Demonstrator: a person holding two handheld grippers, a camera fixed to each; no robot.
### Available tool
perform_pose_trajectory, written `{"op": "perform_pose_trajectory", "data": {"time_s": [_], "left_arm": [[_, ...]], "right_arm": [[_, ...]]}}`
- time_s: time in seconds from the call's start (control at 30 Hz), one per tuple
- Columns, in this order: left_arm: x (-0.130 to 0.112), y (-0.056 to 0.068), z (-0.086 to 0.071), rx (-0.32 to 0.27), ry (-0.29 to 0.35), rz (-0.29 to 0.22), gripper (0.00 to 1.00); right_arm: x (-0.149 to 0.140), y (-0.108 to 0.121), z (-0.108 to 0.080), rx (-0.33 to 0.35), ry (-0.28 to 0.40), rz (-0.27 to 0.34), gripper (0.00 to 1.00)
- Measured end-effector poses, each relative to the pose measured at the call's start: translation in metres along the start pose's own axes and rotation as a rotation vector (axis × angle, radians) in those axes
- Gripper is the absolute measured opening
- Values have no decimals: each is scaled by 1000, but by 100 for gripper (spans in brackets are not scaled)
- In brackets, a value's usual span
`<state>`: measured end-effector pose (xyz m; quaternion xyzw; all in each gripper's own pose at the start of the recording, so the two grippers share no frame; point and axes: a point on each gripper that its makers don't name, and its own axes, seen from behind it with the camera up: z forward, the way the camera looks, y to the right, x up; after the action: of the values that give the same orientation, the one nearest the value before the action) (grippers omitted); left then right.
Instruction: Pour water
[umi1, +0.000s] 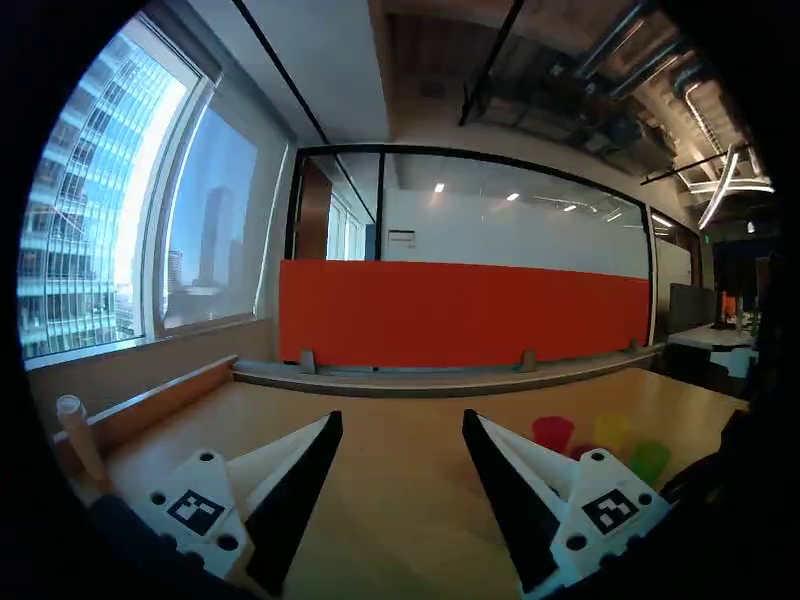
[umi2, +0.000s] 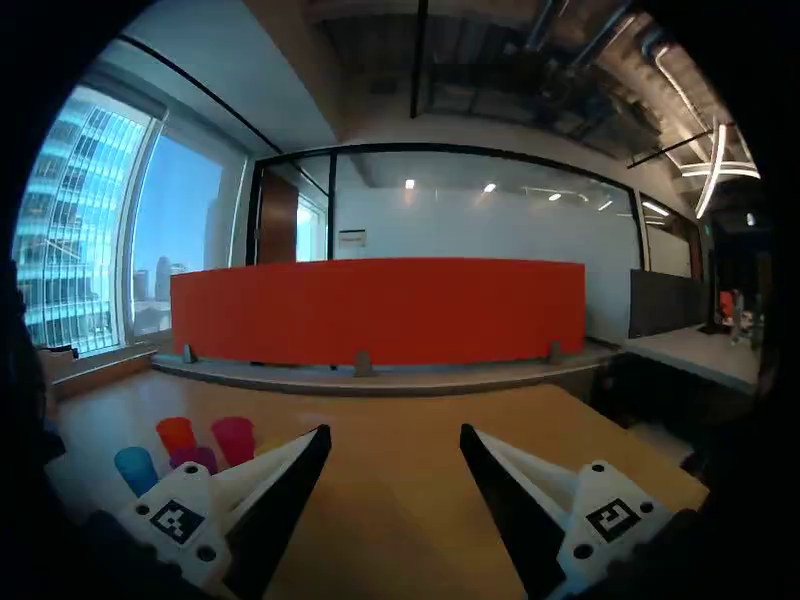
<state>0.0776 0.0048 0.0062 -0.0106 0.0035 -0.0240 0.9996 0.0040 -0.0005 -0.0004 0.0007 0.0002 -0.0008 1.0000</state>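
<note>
In the left gripper view my left gripper (umi1: 402, 420) is open over the wooden table (umi1: 400, 470), nothing between its fingers. To its right stand a pink cup (umi1: 552, 433), a yellow cup (umi1: 611, 431) and a green cup (umi1: 649, 460). In the right gripper view my right gripper (umi2: 395, 432) is open too and holds nothing. Left of it stand an orange cup (umi2: 177, 435), a pink cup (umi2: 232, 438), a blue cup (umi2: 136, 468) and a purple cup (umi2: 195, 459), partly behind the left finger.
An orange divider panel (umi1: 460, 312) runs along the table's far edge. A wooden ledge (umi1: 150, 405) borders the left side under the windows, with a pale upright peg (umi1: 78, 435) near it. Another desk (umi2: 700, 355) stands at the right.
</note>
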Motion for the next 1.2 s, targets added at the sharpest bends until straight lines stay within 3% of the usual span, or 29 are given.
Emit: {"op": "perform_pose_trajectory", "data": {"time_s": [0.17, 0.37, 0.67, 0.97, 1.2], "left_arm": [[29, 4, 2, -22, -20, -6, 89], [72, 10, 6, -59, 3, -4, 89], [114, 8, 8, -88, 3, 5, 89], [112, 13, 8, -147, -19, -9, 89], [107, 30, 7, -236, -39, -36, 89]], "right_arm": [[29, -5, -2, 18, 4, -18, 100], [69, -14, -3, 38, 18, -32, 100], [105, -26, -6, 77, 31, -28, 100], [102, -41, -9, 159, 29, -8, 100], [114, -65, -18, 289, 44, 4, 100]]}}
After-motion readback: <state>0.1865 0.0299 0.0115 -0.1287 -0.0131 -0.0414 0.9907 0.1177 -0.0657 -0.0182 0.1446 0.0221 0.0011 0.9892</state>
